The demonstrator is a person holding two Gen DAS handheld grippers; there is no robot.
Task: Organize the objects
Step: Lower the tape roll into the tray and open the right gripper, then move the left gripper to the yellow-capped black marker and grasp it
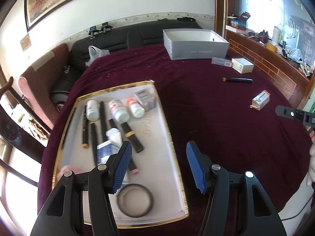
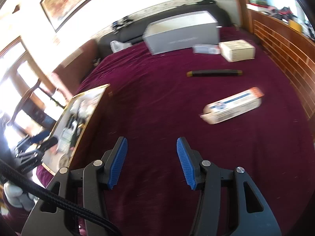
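**A:** Blue ribbed pads line both tools. The left gripper (image 1: 159, 165) hangs with its jaws spread wide and empty over the near right edge of the gold-rimmed tray (image 1: 173, 143); the right gripper (image 2: 151, 162) is likewise wide and empty, above bare maroon cloth (image 2: 157, 90). What does the tray hold?

**B:** Three white bottles (image 1: 119, 111) at its far end, several dark pens (image 1: 102, 122) lying lengthwise, a blue-and-white tube (image 1: 105, 150), a grey packet (image 1: 145, 97) in the far right corner, and a tape ring (image 1: 135, 200) at the near end. These appear sorted already.

**A:** And what lies outside it?

**B:** To the right, nearest the right gripper, an orange-ended white box (image 2: 232, 106). Farther off, a dark pen with gold ends (image 2: 214, 73). Beyond that, a cream carton (image 2: 237, 50) just beside a small flat pack (image 2: 205, 49), both near the open grey box (image 2: 181, 33) at the far side.

**A:** So the stage?

**B:** Judged well advanced but unfinished: four loose items remain on the cloth. Whether they belong in the tray or the grey box cannot be told.
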